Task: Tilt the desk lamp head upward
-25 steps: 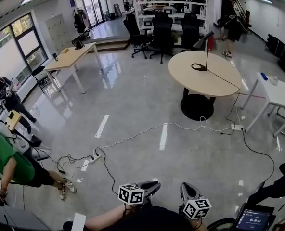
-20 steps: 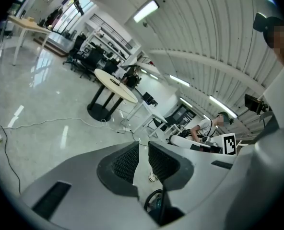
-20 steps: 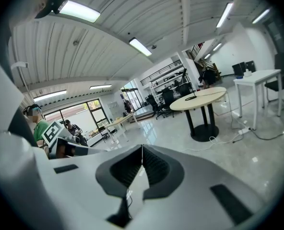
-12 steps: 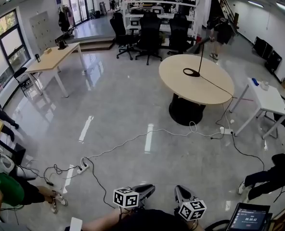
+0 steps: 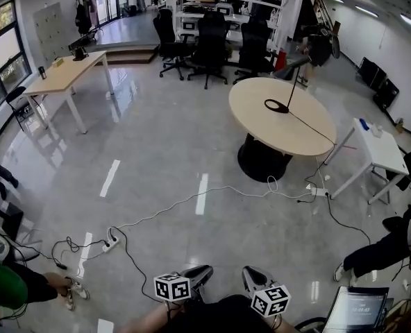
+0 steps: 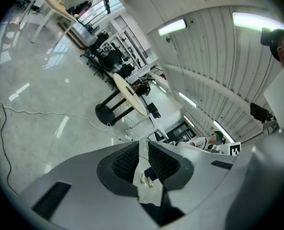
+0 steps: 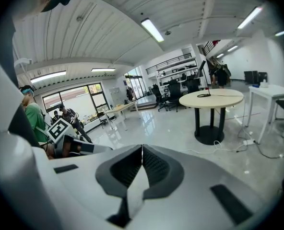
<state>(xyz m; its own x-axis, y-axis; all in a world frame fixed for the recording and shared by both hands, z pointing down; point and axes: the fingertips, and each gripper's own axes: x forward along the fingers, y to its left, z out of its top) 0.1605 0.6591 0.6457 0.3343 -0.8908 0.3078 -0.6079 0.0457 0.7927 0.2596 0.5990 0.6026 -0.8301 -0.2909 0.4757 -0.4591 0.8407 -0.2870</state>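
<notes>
The thin black desk lamp (image 5: pixel 291 87) stands on the round beige counter (image 5: pixel 261 120), way off across the floor, ahead and to the right of both claws. The left claw (image 6: pixel 143 161) and right claw (image 7: pixel 142 158) are both clenched on nothing. The right one looks a bit nearer.

Left gripper (image 5: pixel 204 272) and right gripper (image 5: pixel 250 275): each has a light grey moulded shell, 2 jaws lined with black ribbed pads (image 6: pixel 126 161), dark rectangular recesses (image 7: pixel 228 202) and 1 white cube (image 5: pixel 172 287) bearing black square markers. The person wears a black top (image 5: pixel 219 318).
</notes>
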